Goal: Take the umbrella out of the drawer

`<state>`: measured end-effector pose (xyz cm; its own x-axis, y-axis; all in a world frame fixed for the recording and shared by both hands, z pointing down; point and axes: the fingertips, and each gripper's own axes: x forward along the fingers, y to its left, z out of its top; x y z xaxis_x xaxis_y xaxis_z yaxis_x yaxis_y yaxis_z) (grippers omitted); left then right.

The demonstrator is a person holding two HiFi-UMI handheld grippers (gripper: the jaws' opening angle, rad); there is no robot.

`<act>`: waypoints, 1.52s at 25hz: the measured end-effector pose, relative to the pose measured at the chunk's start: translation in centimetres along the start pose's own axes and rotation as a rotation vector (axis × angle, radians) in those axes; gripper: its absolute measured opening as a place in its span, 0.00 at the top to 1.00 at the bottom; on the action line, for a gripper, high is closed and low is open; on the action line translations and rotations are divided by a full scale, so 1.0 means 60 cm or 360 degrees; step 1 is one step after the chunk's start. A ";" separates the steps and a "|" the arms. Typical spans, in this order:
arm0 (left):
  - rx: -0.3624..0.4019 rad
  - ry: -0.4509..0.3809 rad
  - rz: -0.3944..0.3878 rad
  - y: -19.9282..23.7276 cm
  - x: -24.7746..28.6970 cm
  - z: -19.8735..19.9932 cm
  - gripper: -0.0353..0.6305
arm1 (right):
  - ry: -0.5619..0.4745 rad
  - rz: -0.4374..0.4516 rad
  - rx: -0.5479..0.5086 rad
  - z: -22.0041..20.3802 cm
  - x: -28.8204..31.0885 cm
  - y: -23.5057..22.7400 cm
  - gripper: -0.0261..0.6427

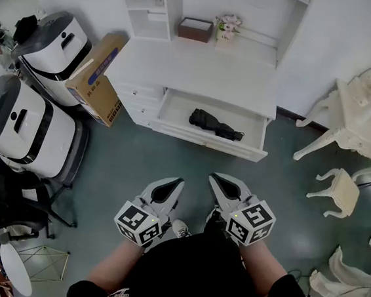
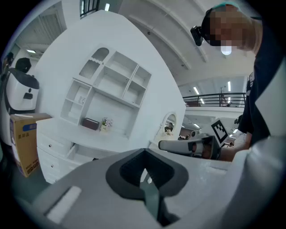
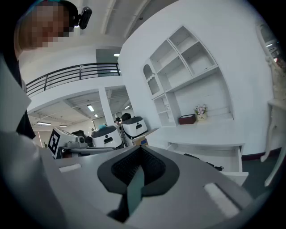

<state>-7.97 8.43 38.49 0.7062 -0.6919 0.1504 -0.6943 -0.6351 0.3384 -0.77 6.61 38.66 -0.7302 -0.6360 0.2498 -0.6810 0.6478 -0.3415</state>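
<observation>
A black folded umbrella (image 1: 215,125) lies in the open drawer (image 1: 206,143) of a white desk (image 1: 200,67). Both grippers hang low in front of the person, well short of the drawer, over the grey-green floor. My left gripper (image 1: 179,181) is shut with nothing between its jaws, and its tips (image 2: 144,151) meet. My right gripper (image 1: 213,177) is shut and empty too, jaws together (image 3: 140,148). From the right gripper view the umbrella (image 3: 203,162) shows as a dark strip in the drawer (image 3: 223,156). The left gripper view shows the right gripper (image 2: 187,146) alongside.
A cardboard box (image 1: 99,76) leans at the desk's left end beside two white machines (image 1: 51,51) (image 1: 23,124). A white stool (image 1: 339,190) and a dressing table (image 1: 367,111) stand to the right. A brown box (image 1: 195,29) and flowers (image 1: 228,25) sit on the desk.
</observation>
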 end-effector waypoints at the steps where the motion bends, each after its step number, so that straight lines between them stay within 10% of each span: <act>1: 0.0000 0.0000 0.0000 -0.001 -0.001 0.000 0.95 | 0.0001 0.0001 -0.0002 -0.001 -0.001 0.001 0.93; 38: -0.0004 -0.0006 -0.0043 0.005 -0.017 -0.002 0.95 | -0.0011 0.0024 -0.0004 -0.004 0.011 0.021 0.92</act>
<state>-8.88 8.97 38.52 0.7241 -0.6759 0.1375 -0.6747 -0.6527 0.3447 -2.15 7.13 38.62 -0.7402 -0.6287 0.2385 -0.6699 0.6584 -0.3432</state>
